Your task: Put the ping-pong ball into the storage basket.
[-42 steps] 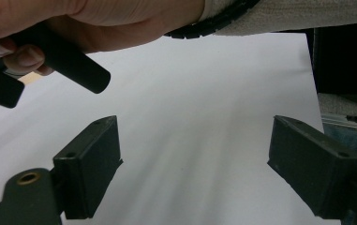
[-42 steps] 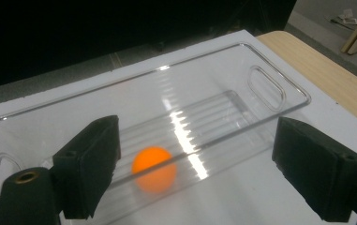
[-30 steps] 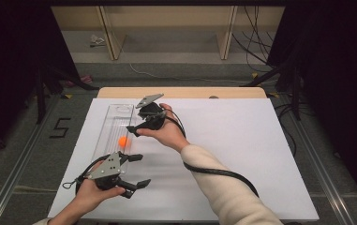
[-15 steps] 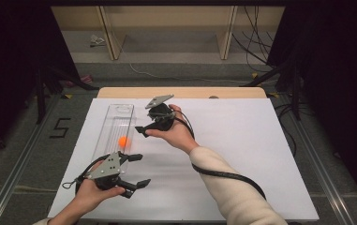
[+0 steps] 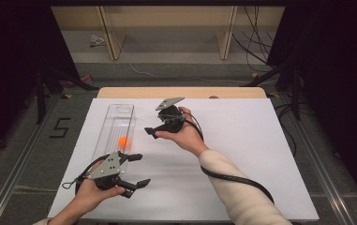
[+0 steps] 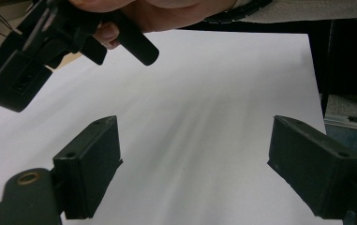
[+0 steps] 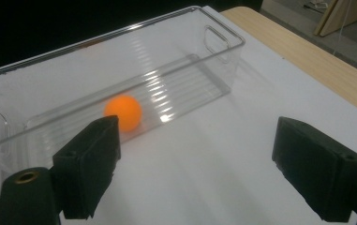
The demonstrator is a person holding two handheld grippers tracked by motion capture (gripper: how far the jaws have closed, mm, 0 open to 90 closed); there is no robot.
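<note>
Dark room, grey floor, and a wooden worktop (image 5: 120,92) covered with a white sheet; a person's two forearms come in from the near edge, each hand carrying black two-jaw tongs.

At the worktop's left side lies a long clear plastic bin (image 5: 118,121) with cut-out handles at its ends, running away from the person; a small orange ball (image 5: 124,141) rests on its ribbed floor, towards the near end. Seen from the right tongs' view, the ball (image 7: 122,112) sits inside the bin (image 7: 213,61), close to the wall that faces the tongs.

Right tongs (image 5: 150,131) hang above the bare sheet just right of the bin, jaws spread wide and holding nothing, pointed towards the ball; likely they are held apart to drop in over the low wall and pinch it.

Left tongs (image 5: 137,169) rest near the front edge, just beside the bin's near end, jaws also wide apart and empty, aimed across the sheet; perhaps waiting there to steady the bin.
</note>
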